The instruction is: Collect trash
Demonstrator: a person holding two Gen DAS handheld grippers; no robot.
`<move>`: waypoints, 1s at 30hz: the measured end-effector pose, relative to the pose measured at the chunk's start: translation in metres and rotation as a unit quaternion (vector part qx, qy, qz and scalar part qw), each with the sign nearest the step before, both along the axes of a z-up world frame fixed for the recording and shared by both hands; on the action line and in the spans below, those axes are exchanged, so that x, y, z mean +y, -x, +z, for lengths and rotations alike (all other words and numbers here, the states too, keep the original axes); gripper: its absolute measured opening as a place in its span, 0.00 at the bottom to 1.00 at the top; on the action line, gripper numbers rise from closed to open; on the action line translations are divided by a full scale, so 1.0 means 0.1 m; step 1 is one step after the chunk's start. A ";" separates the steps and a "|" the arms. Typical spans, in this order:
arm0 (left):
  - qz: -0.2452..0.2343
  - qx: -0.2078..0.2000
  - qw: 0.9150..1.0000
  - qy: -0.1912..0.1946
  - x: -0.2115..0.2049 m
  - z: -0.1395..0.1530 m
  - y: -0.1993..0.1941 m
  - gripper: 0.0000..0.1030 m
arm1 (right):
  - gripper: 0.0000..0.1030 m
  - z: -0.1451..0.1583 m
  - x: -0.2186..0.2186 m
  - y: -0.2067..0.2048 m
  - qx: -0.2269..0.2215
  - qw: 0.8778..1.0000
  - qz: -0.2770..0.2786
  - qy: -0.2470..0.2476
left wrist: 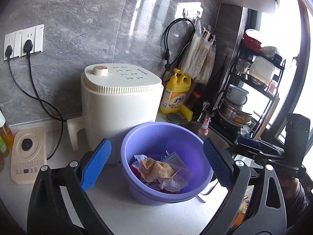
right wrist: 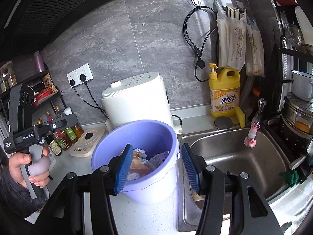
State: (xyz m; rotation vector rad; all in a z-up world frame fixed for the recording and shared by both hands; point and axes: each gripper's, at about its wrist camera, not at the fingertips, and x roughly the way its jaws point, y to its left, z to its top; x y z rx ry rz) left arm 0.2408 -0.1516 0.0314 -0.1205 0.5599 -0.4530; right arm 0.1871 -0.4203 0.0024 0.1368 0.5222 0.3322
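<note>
A purple plastic bucket (left wrist: 137, 135) stands on the white counter and holds crumpled trash (left wrist: 156, 169): a tan wrapper, clear plastic, a printed paper box. My left gripper (left wrist: 156, 162) is open and empty, its blue pads on either side of the bucket, above and in front of it. In the right wrist view the same bucket (right wrist: 156, 186) sits beside the sink. My right gripper (right wrist: 156, 168) is open and empty; its left pad (right wrist: 124, 168) hangs over the bucket's mouth and the trash (right wrist: 140, 162), its right pad outside the rim.
A white appliance (left wrist: 119, 105) stands behind the bucket. A yellow detergent bottle (right wrist: 225, 94) and sponge stand by the steel sink (right wrist: 234, 156). A dish rack (left wrist: 254, 90) stands right. A beige base (left wrist: 27, 154), oil bottles (right wrist: 62, 135) and wall sockets (left wrist: 23, 41) are left.
</note>
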 end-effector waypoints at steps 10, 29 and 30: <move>0.046 -0.001 0.999 -0.013 0.21 0.13 0.40 0.94 | 0.68 0.12 0.07 0.16 0.006 1.000 -0.017 -0.004; 0.217 -0.024 0.975 -0.051 0.73 0.57 1.97 0.94 | 0.93 0.62 0.60 0.90 -0.014 0.998 0.066 -0.004; 0.222 -0.025 0.973 -0.050 0.75 0.58 2.04 0.94 | 0.93 0.62 0.62 0.93 -0.013 0.997 0.069 -0.004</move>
